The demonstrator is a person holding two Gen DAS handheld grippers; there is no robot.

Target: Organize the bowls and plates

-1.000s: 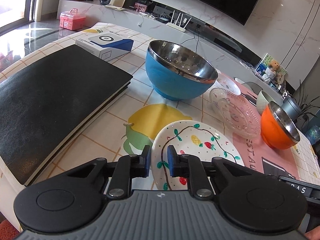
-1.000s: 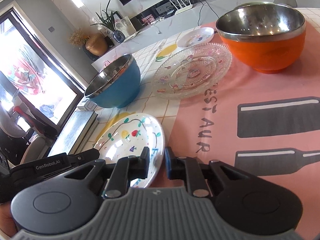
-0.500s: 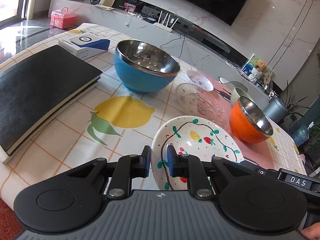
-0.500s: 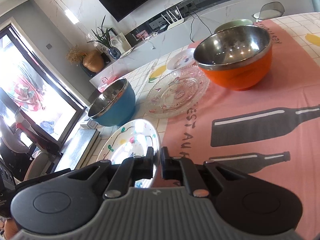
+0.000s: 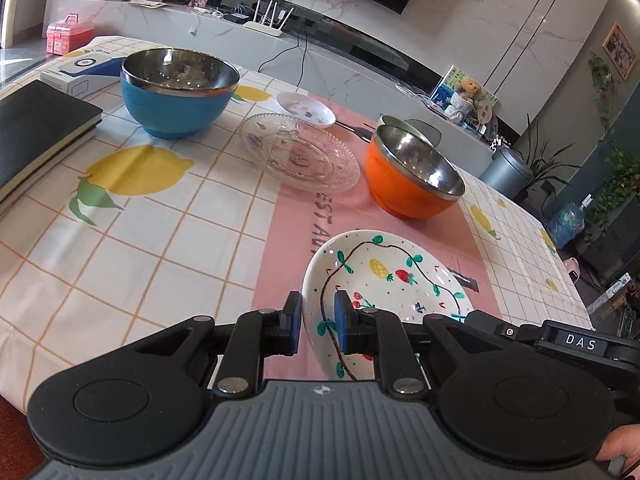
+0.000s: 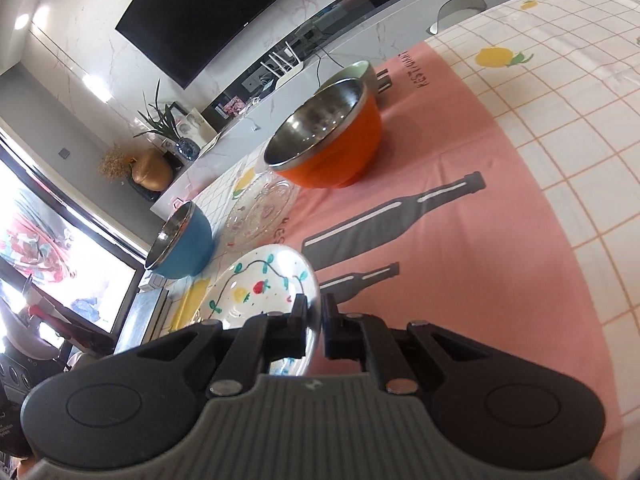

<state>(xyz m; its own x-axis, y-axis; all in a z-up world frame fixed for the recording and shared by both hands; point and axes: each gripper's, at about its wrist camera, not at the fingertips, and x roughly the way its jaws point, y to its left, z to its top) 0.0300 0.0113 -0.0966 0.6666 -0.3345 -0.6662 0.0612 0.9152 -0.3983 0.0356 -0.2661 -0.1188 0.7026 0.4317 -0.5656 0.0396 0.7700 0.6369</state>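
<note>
We carry the white hand-painted ceramic plate (image 5: 384, 280) near the orange steel-lined bowl (image 5: 412, 180), left claw (image 5: 316, 320) and right claw (image 6: 314, 320) each pinching its rim; uneven pulling could slip it onto the counter (image 5: 160, 240).

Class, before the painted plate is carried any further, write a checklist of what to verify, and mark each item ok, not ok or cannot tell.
1. Left gripper shut on the painted plate, rim between its fingers: ok.
2. Right gripper shut on the same plate at its other edge: ok.
3. Plate lifted off the tablecloth: cannot tell.
4. Pink mat ahead free of dishes: ok.
5. Orange bowl and glass plate apart from the painted plate: ok.
6. Blue bowl upright and well off to the side: ok.
</note>
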